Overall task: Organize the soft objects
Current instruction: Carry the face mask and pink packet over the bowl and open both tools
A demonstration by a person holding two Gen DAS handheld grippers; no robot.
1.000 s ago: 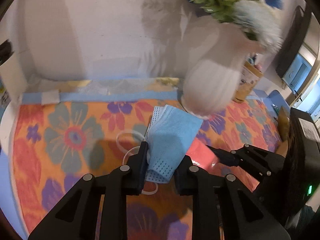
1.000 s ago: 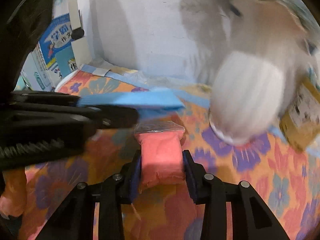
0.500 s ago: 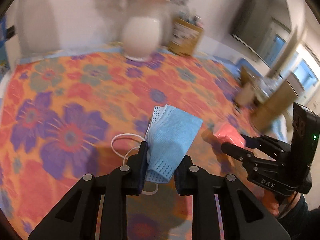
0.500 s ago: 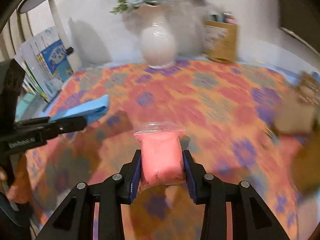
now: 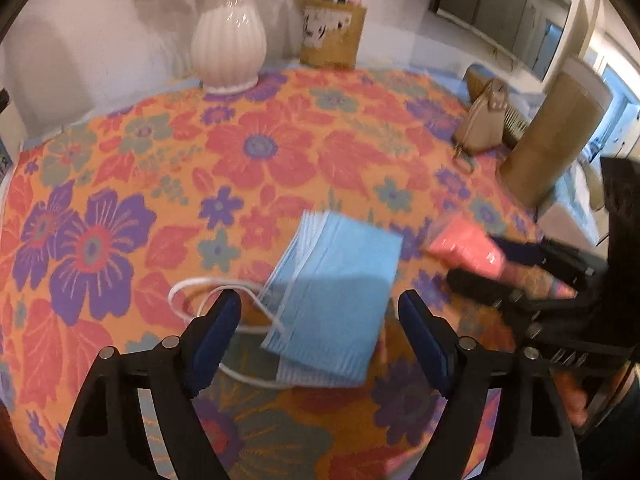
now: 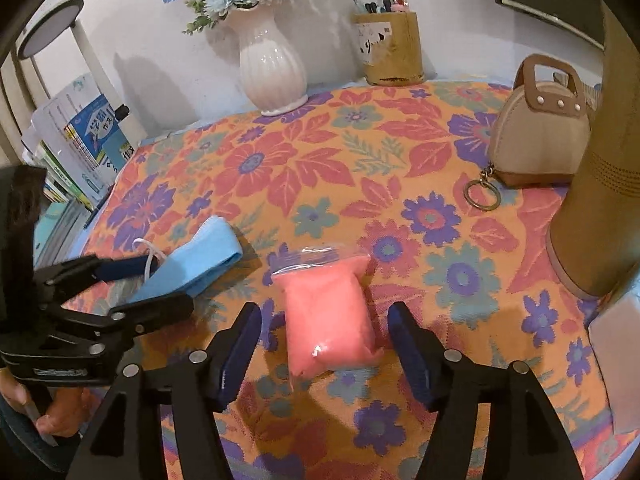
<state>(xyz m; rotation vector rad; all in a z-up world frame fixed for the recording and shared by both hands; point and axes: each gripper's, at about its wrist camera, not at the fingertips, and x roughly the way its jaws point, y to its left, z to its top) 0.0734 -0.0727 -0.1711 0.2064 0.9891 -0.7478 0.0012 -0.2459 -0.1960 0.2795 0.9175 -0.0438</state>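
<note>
Both claws have just been opening to set their soft loads side by side: the left claw (image 5: 320,316) straddles the masks (image 5: 332,304), the right claw (image 6: 325,330) the pink bag (image 6: 330,320) (pads clear of both).

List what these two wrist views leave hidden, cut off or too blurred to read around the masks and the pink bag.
- Blue masks: left wrist view, their count is unreadable; edges stacked and blurred.
- Pink bag: its contents cannot be identified; in the left view the right hand-held gripper covers its near end.
- Pen holder: label print too small.
- Tan cylinder: top cut off by the frame edge.
- Books: partly behind the left hand-held gripper.
</note>
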